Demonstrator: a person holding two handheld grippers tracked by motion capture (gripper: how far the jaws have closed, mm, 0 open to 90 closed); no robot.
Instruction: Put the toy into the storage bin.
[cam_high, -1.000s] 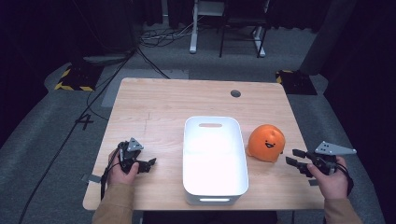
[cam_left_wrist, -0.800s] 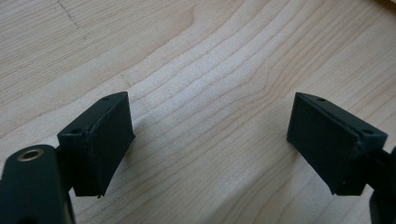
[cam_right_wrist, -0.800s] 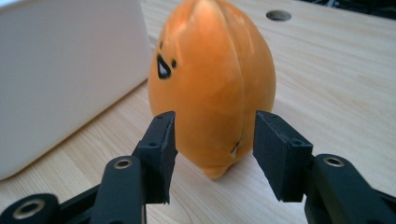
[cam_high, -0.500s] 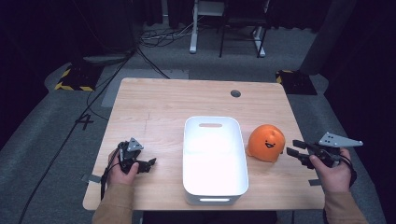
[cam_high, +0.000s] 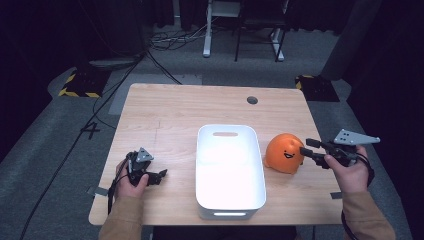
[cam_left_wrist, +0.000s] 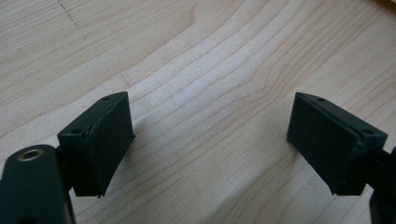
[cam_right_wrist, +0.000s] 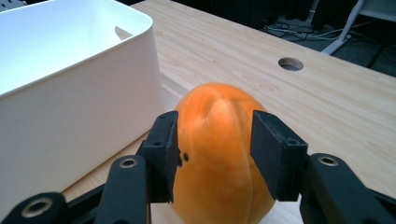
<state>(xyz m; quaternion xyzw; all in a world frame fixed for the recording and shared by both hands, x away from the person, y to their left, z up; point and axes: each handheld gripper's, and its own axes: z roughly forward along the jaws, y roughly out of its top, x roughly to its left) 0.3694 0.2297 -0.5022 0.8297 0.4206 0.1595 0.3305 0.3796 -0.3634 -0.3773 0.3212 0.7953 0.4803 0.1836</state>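
Note:
A round orange soft toy (cam_high: 283, 153) with a small face sits on the wooden table (cam_high: 190, 107), just right of a white bin (cam_high: 229, 170). My right gripper (cam_high: 306, 147) comes in from the toy's right side. In the right gripper view the jaws have narrowed onto the orange toy (cam_right_wrist: 219, 154), pinching a creased fold of it between the pads (cam_right_wrist: 273, 154). My left gripper (cam_high: 159, 175) rests low on the table near the front left, open. Its pads (cam_left_wrist: 105, 140) stand wide apart over bare wood with nothing between them.
The white bin has nothing in it and a handle slot at its far end. A round cable hole (cam_high: 252, 100) lies in the table's far right part. Beyond the table are floor cables and chair legs (cam_high: 240, 30).
My right gripper has moved left and forward to the orange toy and its jaws now grip the toy. The left gripper and the toy stay where they were.

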